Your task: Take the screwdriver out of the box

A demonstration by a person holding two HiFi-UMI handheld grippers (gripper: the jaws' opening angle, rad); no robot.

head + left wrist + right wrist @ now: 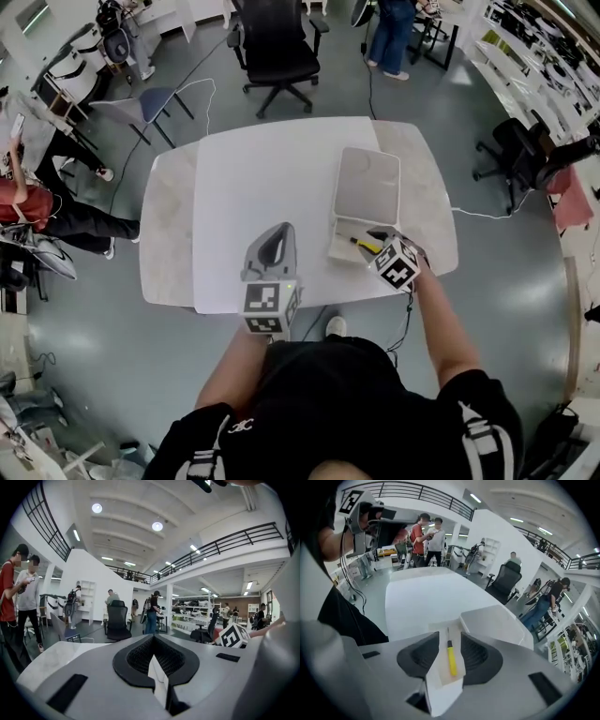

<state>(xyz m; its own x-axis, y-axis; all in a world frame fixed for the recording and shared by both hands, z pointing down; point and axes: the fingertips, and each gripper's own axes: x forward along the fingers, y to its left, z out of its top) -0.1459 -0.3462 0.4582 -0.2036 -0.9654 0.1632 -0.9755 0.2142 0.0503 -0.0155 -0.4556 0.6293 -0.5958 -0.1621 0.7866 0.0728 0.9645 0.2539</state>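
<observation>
Left tongs (153, 658) clenched on nothing, over near desk (253, 178) edge. Right tongs (449, 639) released, tilted down over open box (440, 688); yellow screwdriver (451, 660) lies in it between the jaws, ungripped. Lid (492, 620) lies beyond

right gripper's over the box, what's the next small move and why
Probably lower the right gripper until its open jaws straddle the screwdriver: it lies flat in the open box, lined up between the jaws but seemingly below them.
</observation>
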